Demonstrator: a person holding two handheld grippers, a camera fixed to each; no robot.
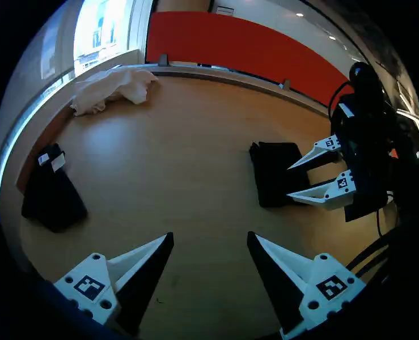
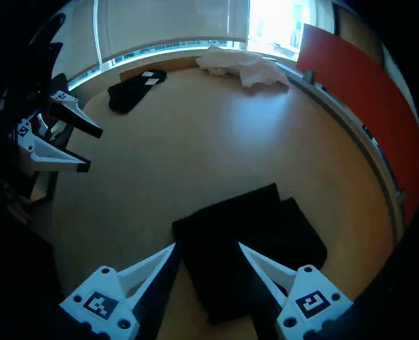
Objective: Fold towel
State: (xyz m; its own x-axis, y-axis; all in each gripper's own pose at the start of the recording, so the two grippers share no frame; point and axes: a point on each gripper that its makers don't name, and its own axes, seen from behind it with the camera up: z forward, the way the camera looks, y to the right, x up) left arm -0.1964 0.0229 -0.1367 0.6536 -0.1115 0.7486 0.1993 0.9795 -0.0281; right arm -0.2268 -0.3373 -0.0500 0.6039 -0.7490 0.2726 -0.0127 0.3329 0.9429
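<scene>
Left claw [image 1: 209,235]: my fingers apart, empty, above the table [image 1: 181,141] | Right claw [image 2: 207,245]: my fingers apart, over the edge of the folded black towel [image 2: 254,221], contact unclear | Towel: flat on the table | White cloth [image 1: 115,88]: heaped at the table's far edge

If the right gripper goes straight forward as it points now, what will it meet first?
Probably the black folded towel: it lies on the table just ahead of the open right gripper.
</scene>
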